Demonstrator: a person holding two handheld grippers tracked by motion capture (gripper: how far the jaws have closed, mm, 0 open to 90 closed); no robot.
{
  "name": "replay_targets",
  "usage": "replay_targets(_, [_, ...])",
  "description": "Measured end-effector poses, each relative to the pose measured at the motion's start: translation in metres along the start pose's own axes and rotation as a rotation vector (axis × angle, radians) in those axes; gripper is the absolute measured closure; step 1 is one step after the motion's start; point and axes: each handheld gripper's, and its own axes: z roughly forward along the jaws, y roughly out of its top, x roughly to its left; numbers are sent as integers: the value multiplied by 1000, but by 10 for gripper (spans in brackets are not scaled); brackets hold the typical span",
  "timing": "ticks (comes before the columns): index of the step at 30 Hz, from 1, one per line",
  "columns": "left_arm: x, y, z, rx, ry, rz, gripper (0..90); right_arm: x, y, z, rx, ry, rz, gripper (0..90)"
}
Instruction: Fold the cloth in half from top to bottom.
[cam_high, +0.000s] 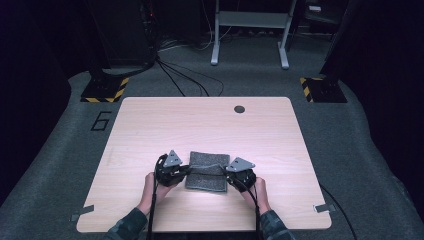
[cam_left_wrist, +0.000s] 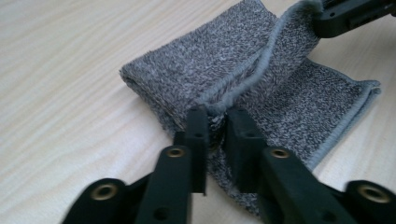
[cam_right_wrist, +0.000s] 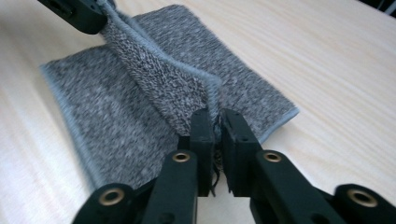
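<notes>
Left gripper (cam_left_wrist: 217, 128) right up close, jaws clamped on the hemmed edge of the grey towel (cam_left_wrist: 224, 70), the cloth pinched between the two black tips and rising off the layer below. Over in the right gripper view, the right gripper (cam_right_wrist: 215, 126) is doing the same, clenched on the pale-hemmed border of the towel, a few loose threads hanging in the gap between its jaws. Each camera catches the other gripper at the far end of the lifted fold, so the top layer stretches taut between them like a ridge. From the high view, the towel sits folded on the near middle of the table (cam_high: 150, 130), left gripper at its left edge, right gripper at its right edge, a hand behind each, plaid sleeves coming in from the bottom. The tabletop is pale wood grain, with a dark round cable hole (cam_high: 239, 109) near the far edge and strips of tape (cam_high: 325, 207) at the near corners. Beyond it, grey carpet, and a "6" (cam_high: 101, 121) marked on the floor left of the table. Further back, yellow-and-black hazard-striped bases (cam_high: 105, 89) either side, black cables (cam_high: 185, 77) snaking across the floor, and a white frame's legs (cam_high: 249, 37) against the dark room.
</notes>
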Motion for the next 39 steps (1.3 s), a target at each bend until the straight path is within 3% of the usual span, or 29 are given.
replay_targets(2, [-1, -2, -4, 12, -25, -14, 664, 1, -3, -3, 7, 21, 3, 719])
replay_targets(5, [-3, -5, -15, 18, -30, -30, 528, -1, -7, -12, -3, 77, 103, 600])
replay_targets(8, [-2, -4, -28, -11, -6, -53, 441, -11, -8, -24, -35, 115, 167, 522])
replay_targets(12, [11, 11, -31, -34, 38, -87, 361, -24, -1, -32, -67, 120, 233, 449])
replay_targets(16, [18, 24, -11, -3, 91, -117, 332, -24, 9, -16, -9, 67, 283, 393])
replay_targets(20, [12, 21, 11, 85, 98, -92, 292, -11, 8, 10, 85, 17, 255, 305])
replay_targets(22, [6, 14, 15, 113, 111, -77, 277, -6, 4, 19, 124, 0, 206, 251])
replay_targets(23, [4, 10, 15, 134, 117, -54, 271, -3, 2, 22, 139, -6, 214, 221])
replay_targets(26, [-3, -1, 15, 167, 130, -39, 265, -3, -4, 26, 162, -17, 181, 149])
replay_targets(28, [-5, -6, 14, 173, 126, -33, 264, -5, -6, 27, 162, -6, 207, 123])
replay_targets(29, [-7, -8, 15, 163, 131, -39, 264, -8, -7, 28, 173, -9, 188, 105])
replay_targets(33, [-12, -14, 16, 144, 131, -63, 265, -9, -8, 28, 184, -5, 195, 99])
replay_targets(34, [-14, -16, 17, 118, 137, -75, 265, -9, -8, 27, 186, -9, 196, 99])
replay_targets(36, [-16, -16, 18, 115, 127, -77, 265, -10, -10, 24, 184, -14, 181, 99])
replay_targets(39, [-18, -15, 20, 122, 133, -55, 253, -11, -14, 21, 177, -12, 203, 99])
